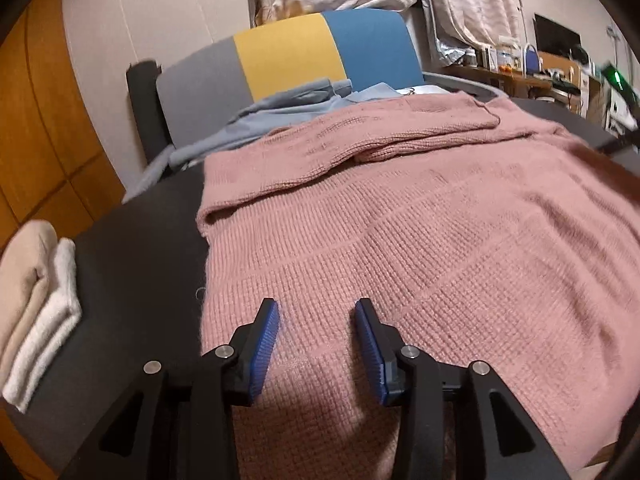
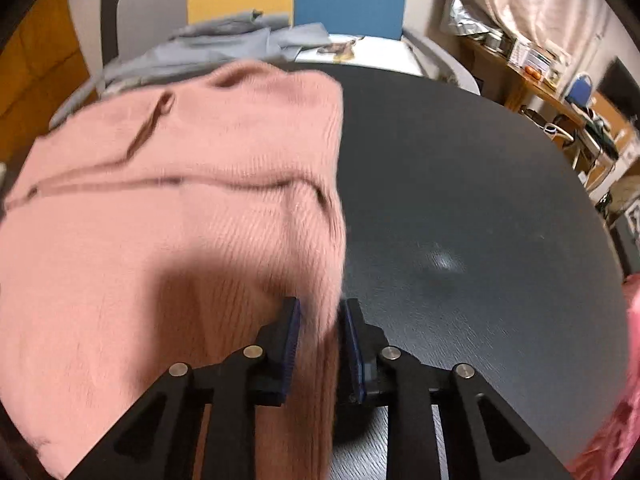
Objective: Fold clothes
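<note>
Pink knit sweater (image 1: pixel 420 220) lies spread across the dark round desk (image 1: pixel 136 264), covering most of the surface in the left wrist view, with one part folded over itself along the far side so that a doubled edge runs across it. The left gripper (image 1: pixel 317 312) hovers low over the near part of the sweater, its blue-padded fingers (image 1: pixel 264 352) standing apart with only knit fabric showing between them and nothing clamped. In the right wrist view the sweater (image 2: pixel 160 208) fills the left half, and its right edge runs down to the right gripper (image 2: pixel 320 312), whose fingers are drawn close together and pinch that edge of the sweater; fabric hangs down between them below the pads. This view is blurred, so finer detail of the grip cannot be made out. To the right of the sweater the desk (image 2: pixel 460 200) is bare and dark. At the left edge of the desk, apart from the sweater, sits a folded stack of cream and white cloth (image 1: pixel 36 308). Beyond the sweater's far side a grey-blue garment (image 1: pixel 280 108) lies crumpled against a chair (image 1: pixel 288 52) with a back in grey, yellow and blue panels. A cluttered shelf (image 2: pixel 560 92) stands further back on the right.
</note>
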The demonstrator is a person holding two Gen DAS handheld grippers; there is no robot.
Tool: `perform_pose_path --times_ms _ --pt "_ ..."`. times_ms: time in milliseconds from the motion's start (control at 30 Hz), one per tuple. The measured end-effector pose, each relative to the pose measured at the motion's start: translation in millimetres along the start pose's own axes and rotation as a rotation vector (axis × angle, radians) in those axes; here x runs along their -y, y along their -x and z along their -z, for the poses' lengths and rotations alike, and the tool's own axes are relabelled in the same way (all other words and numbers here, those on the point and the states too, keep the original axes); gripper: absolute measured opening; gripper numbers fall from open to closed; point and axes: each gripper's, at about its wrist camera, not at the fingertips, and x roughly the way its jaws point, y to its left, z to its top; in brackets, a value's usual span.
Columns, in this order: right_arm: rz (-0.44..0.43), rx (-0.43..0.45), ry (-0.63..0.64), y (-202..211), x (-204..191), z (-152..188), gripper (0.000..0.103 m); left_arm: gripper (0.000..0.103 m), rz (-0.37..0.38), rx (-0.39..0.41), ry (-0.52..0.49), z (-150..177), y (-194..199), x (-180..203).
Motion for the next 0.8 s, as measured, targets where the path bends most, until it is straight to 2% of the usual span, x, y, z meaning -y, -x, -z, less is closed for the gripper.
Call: perform_pose_path --times_ms 33,100,167,267,300,367,400,467,533,600,633,700,767,800 --pt "-0.007 0.002 -0.022 0 1 -3 0.006 0.044 -0.008 -0.009 -0.019 -4 -4 0" --pt "0.039 0.024 -0.08 -9 18 -11 0.006 0.045 -0.003 -0.031 -0.029 -13 -13 -3" --pt "0.038 0.051 -0.155 -15 37 -16 0.005 0.047 0.014 -0.055 -0.028 -24 -25 -9" --pt "0.015 0.09 -0.192 -22 47 -24 0.007 0.05 0.014 -0.077 -0.052 -37 -42 -10" --pt "-0.01 0.097 -0.185 -22 48 -23 0.009 0.05 0.01 -0.085 -0.066 -42 -47 -10" --pt "-0.056 0.1 -0.185 -18 50 -21 0.028 0.049 0.004 -0.104 -0.078 -48 -50 -9" --pt "-0.069 0.111 -0.202 -9 51 -17 0.031 0.047 0.001 -0.119 -0.076 -51 -50 -9" --pt "-0.133 0.173 -0.177 30 45 1 0.031 0.044 0.038 -0.098 -0.061 -50 -37 -3" --pt "-0.172 0.153 -0.086 58 24 25 0.031 0.044 0.085 -0.064 -0.044 -48 -21 6" --pt "-0.221 0.119 -0.01 68 3 43 0.028 0.044 0.099 -0.042 -0.101 -36 -7 25" --pt "-0.235 0.07 0.043 71 -11 60 0.026 0.044 0.079 -0.023 -0.135 -29 -1 34" --pt "-0.18 0.017 0.093 74 -16 87 0.024 0.044 0.032 0.016 -0.174 -19 5 38" --pt "-0.082 -0.021 0.126 75 -11 113 0.022 0.045 0.034 0.005 -0.141 -14 7 29" --pt "-0.05 0.0 0.087 81 0 123 0.022 0.045 0.04 -0.004 -0.121 -12 8 23"
